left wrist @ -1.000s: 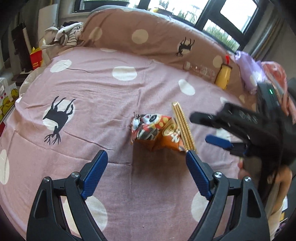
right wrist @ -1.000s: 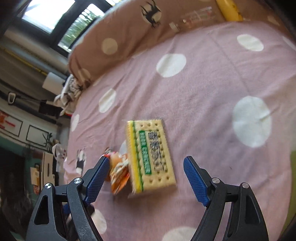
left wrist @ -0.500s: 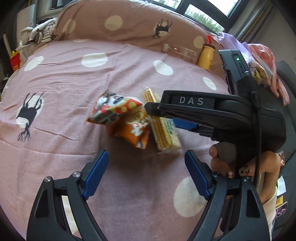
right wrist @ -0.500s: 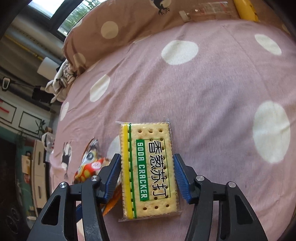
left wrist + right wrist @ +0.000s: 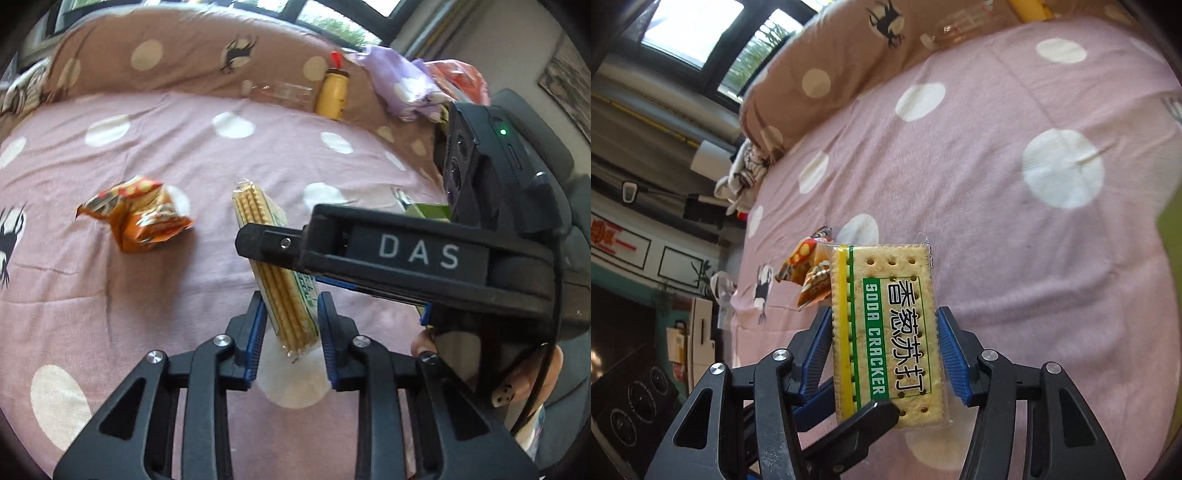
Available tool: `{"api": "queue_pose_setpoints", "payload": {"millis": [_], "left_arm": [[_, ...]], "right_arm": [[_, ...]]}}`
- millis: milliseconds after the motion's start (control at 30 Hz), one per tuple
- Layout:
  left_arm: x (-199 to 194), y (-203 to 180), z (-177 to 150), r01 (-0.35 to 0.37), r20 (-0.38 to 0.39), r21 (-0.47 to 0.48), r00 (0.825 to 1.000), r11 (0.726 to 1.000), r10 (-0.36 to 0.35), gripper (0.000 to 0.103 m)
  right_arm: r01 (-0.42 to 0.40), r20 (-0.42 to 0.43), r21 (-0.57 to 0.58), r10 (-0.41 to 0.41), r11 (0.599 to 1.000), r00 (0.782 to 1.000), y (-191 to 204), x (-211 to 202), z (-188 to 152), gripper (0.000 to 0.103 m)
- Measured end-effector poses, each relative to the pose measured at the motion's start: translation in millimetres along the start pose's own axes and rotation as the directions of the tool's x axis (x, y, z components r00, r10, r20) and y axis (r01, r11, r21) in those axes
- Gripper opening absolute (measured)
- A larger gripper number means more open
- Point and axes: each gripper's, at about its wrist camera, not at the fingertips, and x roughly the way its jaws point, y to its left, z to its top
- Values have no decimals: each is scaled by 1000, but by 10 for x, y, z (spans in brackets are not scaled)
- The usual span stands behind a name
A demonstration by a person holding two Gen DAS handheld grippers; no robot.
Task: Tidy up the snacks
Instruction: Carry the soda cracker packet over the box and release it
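Left wrist view, cracker pack: we see the cracker pack [image 5: 280, 280] edge-on, lifted off the pink bedspread [image 5: 147, 155].
Left wrist view, tongs: our left gripper [image 5: 290, 325] has just closed and clamps the pack's near end; the right gripper [image 5: 332, 258] crosses it from the right.
Left wrist view only: orange snack bag [image 5: 138, 218] lying apart on the bedspread, yellow bottle [image 5: 331, 94] by the pillow, hand [image 5: 517, 373].
Right wrist view, cracker pack: we read its printed face [image 5: 886, 332].
Right wrist view, tongs: our right gripper [image 5: 884, 350] is clamped on its long sides.
Right wrist view only: window [image 5: 701, 29].
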Motion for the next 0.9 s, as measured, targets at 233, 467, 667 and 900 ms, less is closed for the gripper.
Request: {"api": "queue_pose_setpoints", "payload": {"millis": [233,467,667,900], "left_arm": [[-129,-700,78,115,58,135,991,984,-123,25],[97,-1520,233,215,40,265,972,940,-233,26],[453,-1843,289,217,-4,288,974,933,-225,29],[480,-1516,281,104,4,234,994,967,-108,62]], "right_arm": [[-9,222,58,-4,998,975,-253,-853,-162,58],[90,392,133,-136,987,910,-644,-1643,-160,58],[148,402,272,-252,951,880,-1096,-1848,-132,58],[264,341,361,-390,894,855,-1309,-1832,-98,67]]}}
